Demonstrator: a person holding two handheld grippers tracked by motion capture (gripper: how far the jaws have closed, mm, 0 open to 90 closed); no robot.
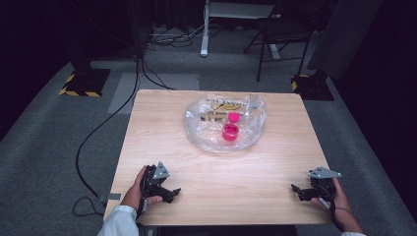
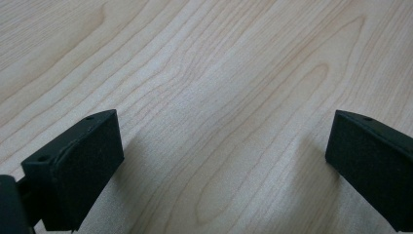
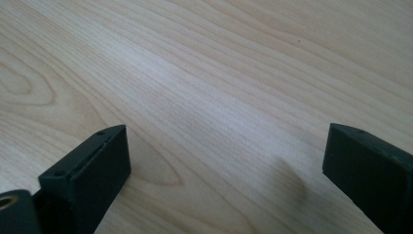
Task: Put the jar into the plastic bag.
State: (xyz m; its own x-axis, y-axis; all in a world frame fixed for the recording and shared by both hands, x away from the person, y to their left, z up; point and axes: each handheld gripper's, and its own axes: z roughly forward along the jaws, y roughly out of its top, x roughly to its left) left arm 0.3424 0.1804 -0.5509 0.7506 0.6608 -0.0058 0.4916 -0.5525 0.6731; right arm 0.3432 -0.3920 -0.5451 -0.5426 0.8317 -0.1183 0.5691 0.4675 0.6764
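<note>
Both of your grippers sit at the near edge of the table (image 1: 162, 128) with their jaws spread wide and nothing between them: the left gripper (image 1: 169, 192) near the left corner, the right gripper (image 1: 300, 191) near the right corner, each close over bare wood in its own gripper view. Well apart from both, toward the far middle of the table, lies a clear plastic bag (image 1: 196, 123) with a pink bottle (image 1: 230, 132) standing inside it, its pink cap (image 1: 233, 117) showing just behind the top. The trouble ahead is likely the bag itself. Its film is thin and crumpled, so if you pinch only a loose fold, it may slip out or drag the whole bag across the smooth wood. If you reach in for the bottle with one gripper while the other does not hold the bag open, the bottle could tip over. Glare on the plastic may also hide where the opening lies; I cannot tell it from here.
</note>
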